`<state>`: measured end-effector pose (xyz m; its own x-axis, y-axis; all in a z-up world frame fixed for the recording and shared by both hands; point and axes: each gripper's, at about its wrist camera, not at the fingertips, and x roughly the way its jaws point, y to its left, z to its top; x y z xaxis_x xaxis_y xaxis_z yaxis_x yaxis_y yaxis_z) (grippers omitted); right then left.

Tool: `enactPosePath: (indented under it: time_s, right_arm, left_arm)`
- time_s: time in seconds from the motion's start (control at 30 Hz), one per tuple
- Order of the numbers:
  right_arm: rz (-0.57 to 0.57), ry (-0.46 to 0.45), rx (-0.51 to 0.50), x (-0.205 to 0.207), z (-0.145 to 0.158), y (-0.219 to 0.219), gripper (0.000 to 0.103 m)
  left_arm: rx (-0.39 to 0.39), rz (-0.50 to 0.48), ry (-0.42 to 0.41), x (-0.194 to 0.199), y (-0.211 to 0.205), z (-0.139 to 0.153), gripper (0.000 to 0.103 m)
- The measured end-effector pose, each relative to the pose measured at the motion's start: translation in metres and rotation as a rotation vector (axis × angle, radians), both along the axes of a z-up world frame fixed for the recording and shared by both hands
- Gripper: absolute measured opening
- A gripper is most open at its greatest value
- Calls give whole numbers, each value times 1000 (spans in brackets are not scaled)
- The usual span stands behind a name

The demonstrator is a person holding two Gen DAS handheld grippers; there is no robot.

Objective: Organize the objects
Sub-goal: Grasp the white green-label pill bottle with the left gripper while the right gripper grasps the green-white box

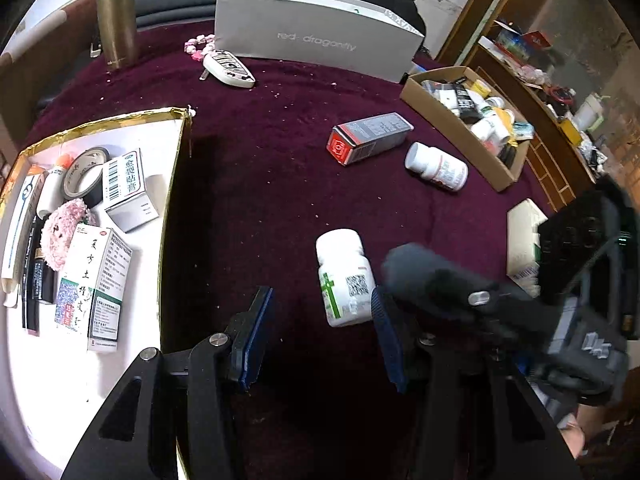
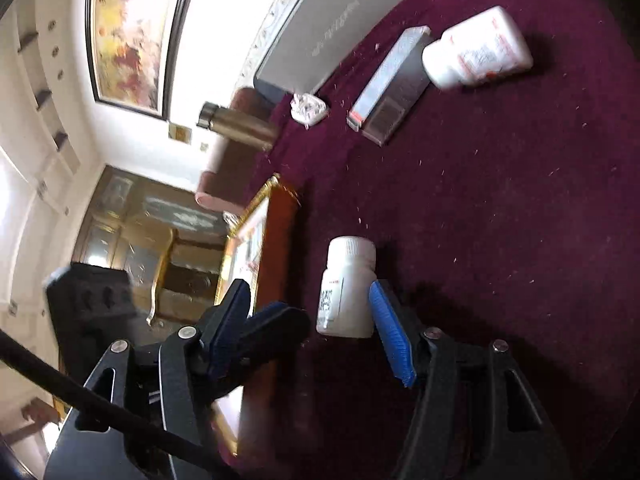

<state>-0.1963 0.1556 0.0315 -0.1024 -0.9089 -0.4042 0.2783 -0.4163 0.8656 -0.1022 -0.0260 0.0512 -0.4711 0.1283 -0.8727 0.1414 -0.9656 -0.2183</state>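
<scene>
Glossy plastic bottle (image 1: 345, 278) on lint-flecked velvety cloth (image 1: 280, 184).

1. Both views bend strongly toward dark, rounded corners.
2. Beyond the left fingers the white tray (image 1: 168, 168) glares and casts a dark shadow.
3. The right gripper (image 1: 436, 280) crosses the left view blurred.
4. The wall (image 2: 224, 12) far beyond the right fingers is overexposed.
</scene>
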Motion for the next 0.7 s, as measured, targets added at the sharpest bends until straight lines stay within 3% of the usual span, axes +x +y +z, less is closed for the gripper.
enactPosePath:
  time_s: [0.13,0.2,0.47,0.53,0.57,0.63,0.7]
  right_arm:
    - [-76,104,93,3,18,10,63]
    - [-100,136,123,4,23,14,62]
    - [-202,186,197,-4,31,36,62]
    - [-247,248,256,-2,44,44,62]
    - [-276,283,280,0,52,50,62]
    - [-391,387,403,8,74,67,65]
    - [-560,463,615,15,89,86,88]
  left_arm:
    - [-37,16,-12,-13,4,-6,44]
    - [-18,2,-15,-20,7,-7,44]
    - [-43,-29,-41,-29,22,-23,44]
    - [-63,-47,-32,-26,26,-29,40]
    - [-70,-53,-24,-25,27,-30,32]
    - [-123,-59,8,-22,30,-31,28]
    - [-138,-65,36,-18,31,-32,28]
